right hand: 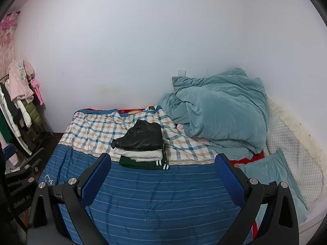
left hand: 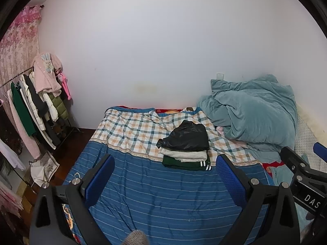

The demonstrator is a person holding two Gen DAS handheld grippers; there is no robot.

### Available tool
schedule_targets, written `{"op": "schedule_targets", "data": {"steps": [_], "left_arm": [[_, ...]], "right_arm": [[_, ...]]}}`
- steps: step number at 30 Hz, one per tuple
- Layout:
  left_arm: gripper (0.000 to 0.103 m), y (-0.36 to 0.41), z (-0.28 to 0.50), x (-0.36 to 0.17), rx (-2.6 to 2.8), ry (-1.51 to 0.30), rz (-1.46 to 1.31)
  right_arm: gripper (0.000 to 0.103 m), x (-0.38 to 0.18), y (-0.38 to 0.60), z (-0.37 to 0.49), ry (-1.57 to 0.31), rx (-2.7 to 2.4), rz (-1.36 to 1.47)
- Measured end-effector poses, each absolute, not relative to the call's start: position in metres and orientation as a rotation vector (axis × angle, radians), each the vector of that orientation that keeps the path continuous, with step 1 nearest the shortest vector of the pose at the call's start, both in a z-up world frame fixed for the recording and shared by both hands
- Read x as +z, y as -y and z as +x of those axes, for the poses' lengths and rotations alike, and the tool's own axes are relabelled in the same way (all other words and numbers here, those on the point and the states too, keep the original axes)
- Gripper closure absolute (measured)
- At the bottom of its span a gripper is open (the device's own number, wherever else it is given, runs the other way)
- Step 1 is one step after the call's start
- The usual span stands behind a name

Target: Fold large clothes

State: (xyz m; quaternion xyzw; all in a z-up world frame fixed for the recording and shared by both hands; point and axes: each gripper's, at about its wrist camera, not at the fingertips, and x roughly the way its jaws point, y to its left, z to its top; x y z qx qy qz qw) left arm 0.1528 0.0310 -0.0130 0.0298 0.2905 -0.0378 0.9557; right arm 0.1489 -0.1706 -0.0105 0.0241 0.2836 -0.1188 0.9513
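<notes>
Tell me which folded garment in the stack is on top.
The shiny black jacket; the cream fleece lies under it and the dark green striped-cuff one at the bottom.

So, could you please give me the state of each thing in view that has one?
left gripper: open, holding nothing
right gripper: open, holding nothing
black jacket: folded, top of the stack
white garment: folded, middle
green garment: folded, bottom
teal duvet: crumpled in a heap
clothes on rack: hanging
</notes>
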Motion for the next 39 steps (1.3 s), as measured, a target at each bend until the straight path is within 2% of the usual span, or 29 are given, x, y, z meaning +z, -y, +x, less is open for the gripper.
{"op": "schedule_targets", "data": {"steps": [39], "left_arm": [[0.002, -0.0347, 0.1540, -0.0042, -0.041, -0.576, 0.072]], "right_arm": [[0.001, -0.0118, 0.1649, 0.1591, -0.588, -0.229, 0.041]]}}
